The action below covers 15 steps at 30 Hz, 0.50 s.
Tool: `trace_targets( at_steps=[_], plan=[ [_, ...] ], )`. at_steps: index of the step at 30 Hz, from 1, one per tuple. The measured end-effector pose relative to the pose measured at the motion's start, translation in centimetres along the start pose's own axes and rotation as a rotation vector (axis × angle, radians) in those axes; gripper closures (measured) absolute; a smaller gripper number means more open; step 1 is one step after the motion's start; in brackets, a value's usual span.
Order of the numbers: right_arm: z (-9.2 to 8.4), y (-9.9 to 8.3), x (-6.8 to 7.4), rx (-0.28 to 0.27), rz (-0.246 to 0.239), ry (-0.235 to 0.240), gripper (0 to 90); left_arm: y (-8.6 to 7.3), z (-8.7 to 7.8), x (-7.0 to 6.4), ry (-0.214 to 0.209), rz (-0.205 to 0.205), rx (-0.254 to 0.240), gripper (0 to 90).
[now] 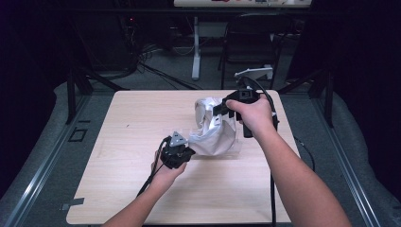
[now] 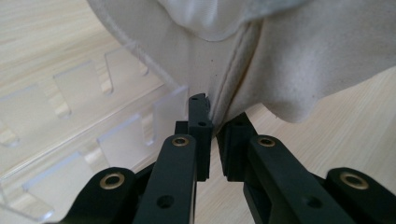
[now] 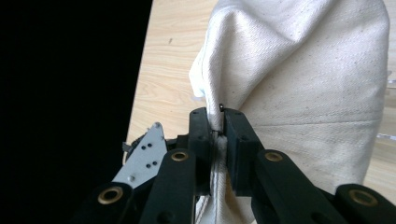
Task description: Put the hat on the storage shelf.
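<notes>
Left gripper (image 1: 185,153): you hold it low over the table (image 1: 142,189), near the middle and a little toward the near edge, jaws pinched on the lower seam of the cloth bag (image 1: 215,130). In the left gripper view (image 2: 212,128) the two black jaws meet on a stitched fold of that cream fabric. Right gripper (image 1: 222,109): you hold it higher, toward the far right corner, jaws pressed together on the bag's upper edge; the right gripper view (image 3: 217,123) shows a thin hem clamped between the pads.

Count: two grippers, two hands, one cloth bag, one clear plastic rack (image 2: 93,135), one table. One grey three-cornered plate (image 1: 177,140) sits on the left gripper.

Bag position: right of centre on the table, stretched between your two grippers, lower part resting on the rack, upper part lifted off the surface.

Hidden or unclear: the rack is transparent and barely readable from the high view; its slotted teeth show in the left gripper view, cut off at the left and bottom. What the bag holds cannot be told. Your right hand (image 1: 255,116) covers most of its gripper body. Room beyond the far edge is dark.

Pose: left hand (image 1: 165,174) grips from below and behind, forearm entering from the near edge, gripper pointing toward the far right. Right forearm crosses the near right corner, wrist bent, gripper pointing left toward the bag.
</notes>
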State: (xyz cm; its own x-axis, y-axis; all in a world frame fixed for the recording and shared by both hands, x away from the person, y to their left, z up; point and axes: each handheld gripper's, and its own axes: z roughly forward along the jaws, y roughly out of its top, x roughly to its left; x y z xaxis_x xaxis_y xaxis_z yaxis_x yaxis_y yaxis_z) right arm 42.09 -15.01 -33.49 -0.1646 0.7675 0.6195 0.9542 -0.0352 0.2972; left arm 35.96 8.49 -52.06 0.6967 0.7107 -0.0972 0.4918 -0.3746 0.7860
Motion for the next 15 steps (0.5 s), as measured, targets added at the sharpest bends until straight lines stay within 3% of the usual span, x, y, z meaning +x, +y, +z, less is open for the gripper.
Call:
trace_targets(
  at_steps=[2,3,7,12,15],
  plan=[
    [0.4,0.0,0.2,0.006,0.008,-0.014,82.3,-0.3,0.4,0.0,0.007,-0.002,0.033,85.1],
    [0.6,0.0,0.1,0.02,-0.013,-0.025,82.3,-0.4,0.6,-0.1,0.007,-0.007,0.032,85.1],
    [1.2,-0.1,0.0,0.03,0.006,-0.021,82.3,-0.5,0.6,-0.2,0.005,-0.016,0.033,85.2],
    [1.3,-0.1,-0.3,0.016,-0.002,-0.02,82.3,-0.6,0.6,-0.4,0.019,0.013,0.031,84.7],
    [1.3,-0.1,-0.4,0.024,-0.002,-0.015,82.2,-0.8,0.5,-0.4,0.016,-0.005,0.015,82.8]
  ],
)
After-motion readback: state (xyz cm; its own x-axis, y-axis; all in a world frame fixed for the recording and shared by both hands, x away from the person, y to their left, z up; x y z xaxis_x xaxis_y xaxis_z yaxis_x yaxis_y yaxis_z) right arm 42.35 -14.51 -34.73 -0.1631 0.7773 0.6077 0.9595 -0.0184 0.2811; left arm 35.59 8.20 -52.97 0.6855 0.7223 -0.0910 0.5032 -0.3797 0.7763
